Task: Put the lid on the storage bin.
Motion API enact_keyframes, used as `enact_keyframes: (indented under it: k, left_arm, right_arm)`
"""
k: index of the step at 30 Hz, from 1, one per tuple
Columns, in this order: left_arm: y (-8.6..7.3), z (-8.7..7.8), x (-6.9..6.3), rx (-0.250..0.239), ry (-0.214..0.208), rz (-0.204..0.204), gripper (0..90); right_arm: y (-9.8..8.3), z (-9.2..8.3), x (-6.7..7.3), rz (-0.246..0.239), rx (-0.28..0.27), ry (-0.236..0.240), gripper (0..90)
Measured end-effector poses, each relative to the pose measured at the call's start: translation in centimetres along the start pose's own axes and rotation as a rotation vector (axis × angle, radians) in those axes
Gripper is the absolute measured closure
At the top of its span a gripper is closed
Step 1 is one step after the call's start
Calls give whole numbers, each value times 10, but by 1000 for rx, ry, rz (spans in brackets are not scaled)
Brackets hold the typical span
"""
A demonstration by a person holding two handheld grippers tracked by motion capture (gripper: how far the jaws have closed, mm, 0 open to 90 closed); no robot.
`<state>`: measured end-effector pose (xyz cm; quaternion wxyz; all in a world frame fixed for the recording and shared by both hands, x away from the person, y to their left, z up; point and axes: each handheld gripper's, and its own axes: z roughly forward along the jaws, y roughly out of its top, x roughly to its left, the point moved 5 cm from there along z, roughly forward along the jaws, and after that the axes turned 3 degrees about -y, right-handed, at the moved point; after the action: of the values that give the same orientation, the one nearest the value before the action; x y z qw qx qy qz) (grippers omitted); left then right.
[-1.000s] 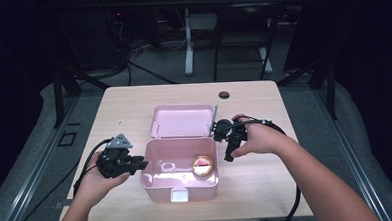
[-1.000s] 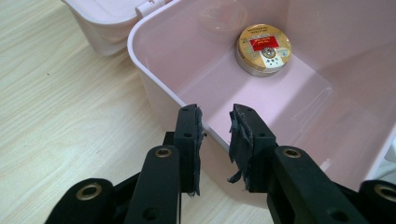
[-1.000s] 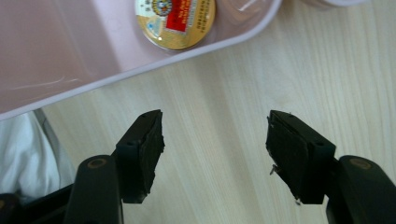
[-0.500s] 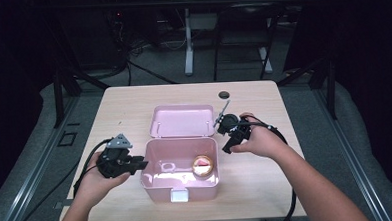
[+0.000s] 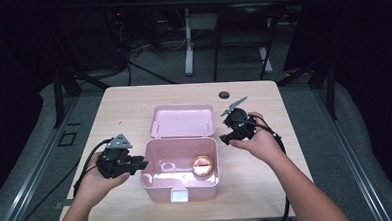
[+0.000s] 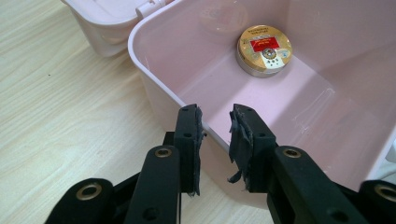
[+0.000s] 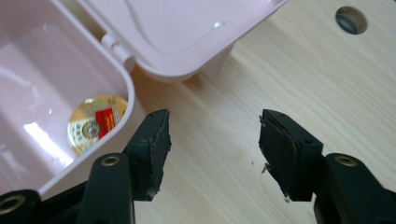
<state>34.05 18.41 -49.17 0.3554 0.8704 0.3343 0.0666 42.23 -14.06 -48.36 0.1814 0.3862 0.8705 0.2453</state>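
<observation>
Pink box (image 5: 181, 188) sits at the near middle of the table (image 5: 128, 106), long axis left-right, mouth up, latch tab facing the person. Smooth glossy plastic, rounded corners. Left gripper (image 6: 215, 122) straddles the box's left wall, one pad outside, one inside, a narrow gap between them; can't tell whether the pads actually press the rim. Inside, lying flat at the right end: a round gold tin (image 6: 264, 49) with a red label, metallic. Right gripper (image 7: 214, 137) hangs over bare wood just right of the box, jaws wide apart but just been closing, nothing between them. Beyond, the hinged lid (image 5: 183, 121) lies flat, inner face up. Table is pale wood grain with a round cable hole (image 5: 224, 94) near the far edge.
</observation>
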Motion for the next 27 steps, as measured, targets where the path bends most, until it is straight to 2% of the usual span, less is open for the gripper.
enact_keyframes:
  k: [5, 13, 20, 27]
  left_arm:
    - [0, 0, 0, 1, 2, 3, 722]
    - [0, 0, 1, 1, -2, 10, 722]
    - [0, 0, 0, -4, 0, 5, 722]
    - [0, 0, 0, -9, 1, 8, 721]
  right_arm:
    - [1, 4, -4, 66, -52, -10, 434]
    - [7, 13, -13, 116, -114, -68, 430]
    - [17, 22, -24, 202, -139, -51, 430]
    - [26, 34, -26, 227, -164, -61, 430]
